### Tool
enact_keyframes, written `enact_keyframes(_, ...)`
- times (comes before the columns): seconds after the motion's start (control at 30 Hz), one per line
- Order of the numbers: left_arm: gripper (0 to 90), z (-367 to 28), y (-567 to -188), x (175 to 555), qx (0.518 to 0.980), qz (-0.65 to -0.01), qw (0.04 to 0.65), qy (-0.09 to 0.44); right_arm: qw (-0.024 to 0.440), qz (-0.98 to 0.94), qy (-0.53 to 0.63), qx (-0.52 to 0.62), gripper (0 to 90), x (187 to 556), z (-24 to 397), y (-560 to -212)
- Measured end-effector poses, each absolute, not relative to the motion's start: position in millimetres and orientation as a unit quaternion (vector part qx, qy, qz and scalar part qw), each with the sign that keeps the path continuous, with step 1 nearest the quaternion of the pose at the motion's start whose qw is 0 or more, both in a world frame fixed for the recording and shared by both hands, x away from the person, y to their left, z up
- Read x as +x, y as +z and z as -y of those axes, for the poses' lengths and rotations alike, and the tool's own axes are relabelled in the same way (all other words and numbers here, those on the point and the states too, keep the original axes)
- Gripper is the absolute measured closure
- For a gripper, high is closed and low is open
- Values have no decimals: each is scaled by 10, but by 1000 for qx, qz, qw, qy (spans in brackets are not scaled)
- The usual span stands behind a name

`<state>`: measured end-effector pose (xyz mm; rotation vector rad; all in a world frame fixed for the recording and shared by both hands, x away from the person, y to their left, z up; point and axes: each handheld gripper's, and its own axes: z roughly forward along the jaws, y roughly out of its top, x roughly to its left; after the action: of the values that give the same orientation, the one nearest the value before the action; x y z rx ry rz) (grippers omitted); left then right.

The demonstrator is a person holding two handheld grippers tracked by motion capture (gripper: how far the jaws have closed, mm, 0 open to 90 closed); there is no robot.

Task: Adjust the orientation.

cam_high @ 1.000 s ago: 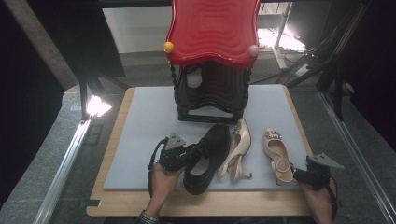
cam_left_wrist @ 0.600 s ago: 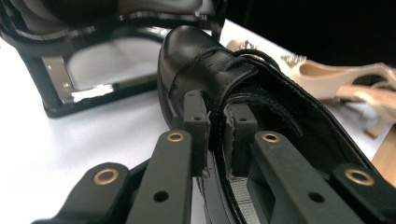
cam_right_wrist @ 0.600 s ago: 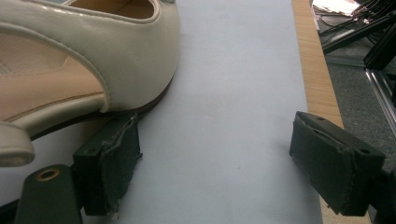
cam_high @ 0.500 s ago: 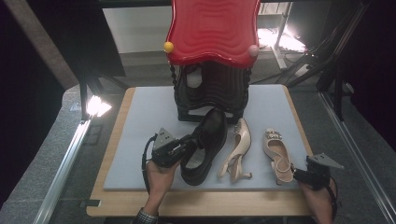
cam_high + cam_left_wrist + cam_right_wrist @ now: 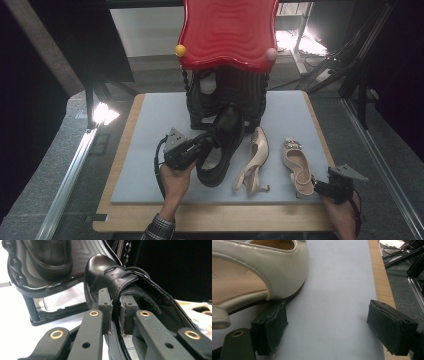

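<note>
My left gripper (image 5: 202,146) is shut on the side wall of a black leather shoe (image 5: 223,142), which is raised with its toe up against the lower opening of the black shoe rack (image 5: 200,107). In the left gripper view the pads (image 5: 104,307) pinch the shoe's collar (image 5: 130,282), and a second black shoe (image 5: 50,257) rests on the rack's shelf. My right gripper (image 5: 320,188) stands open at the front right of the mat, by the heel of a cream shoe (image 5: 296,161). In the right gripper view that cream shoe (image 5: 262,277) lies beside the left pad (image 5: 270,327), with nothing between the pads.
A red wavy top (image 5: 227,32) crowns the rack. Another cream high heel (image 5: 252,162) lies on its side between the black shoe and the right cream one. The blue-grey mat (image 5: 150,150) sits on a wooden board (image 5: 210,220). A lamp (image 5: 102,114) glares at the left.
My left gripper has lifted the black shoe and carried it away from the person, so its toe now reaches the rack. The right gripper has stayed put.
</note>
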<state>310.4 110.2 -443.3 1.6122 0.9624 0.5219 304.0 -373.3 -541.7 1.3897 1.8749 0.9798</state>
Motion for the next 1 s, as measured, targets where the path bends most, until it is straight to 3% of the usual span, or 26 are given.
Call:
enact_keyframes(0.57,820,-811,-4213,3558,659,-405,582,252,301,-707,370,522,162,3041,3735,-5419)
enact_keyframes(1.0,820,-418,-4068,4025,640,-401,576,311,298,-708,371,522,159,3040,3739,-5417)
